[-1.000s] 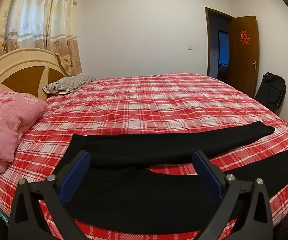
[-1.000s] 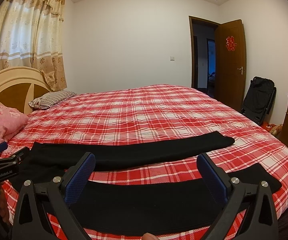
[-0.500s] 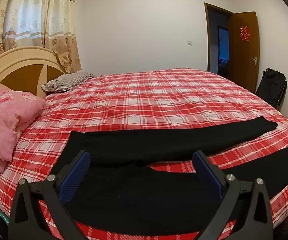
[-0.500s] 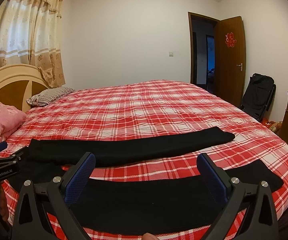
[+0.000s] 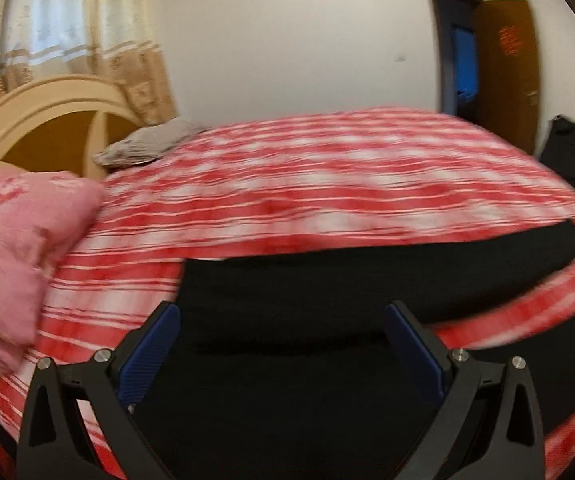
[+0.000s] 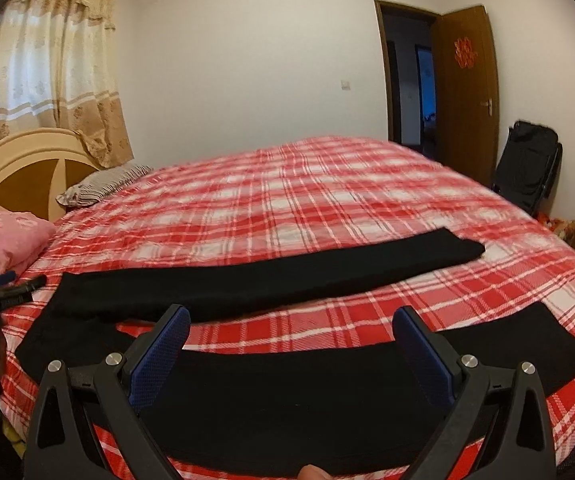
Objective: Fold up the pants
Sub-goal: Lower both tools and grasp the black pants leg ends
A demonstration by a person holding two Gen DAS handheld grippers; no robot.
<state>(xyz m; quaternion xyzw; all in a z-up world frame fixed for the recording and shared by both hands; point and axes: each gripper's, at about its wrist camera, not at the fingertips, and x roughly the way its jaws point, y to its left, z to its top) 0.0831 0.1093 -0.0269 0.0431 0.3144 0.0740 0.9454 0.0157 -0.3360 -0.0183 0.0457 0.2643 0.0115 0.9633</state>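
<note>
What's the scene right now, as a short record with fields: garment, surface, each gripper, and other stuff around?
garment: black pants, spread flat, legs apart in a V, unfolded
surface: bed with red plaid cover
left gripper: open, over the waist end of the pants, view blurred
right gripper: open, over the near leg, holding nothing
pillows: pink pillow and striped pillow by the headboard
background: curtain, open wooden door, black bag
</note>
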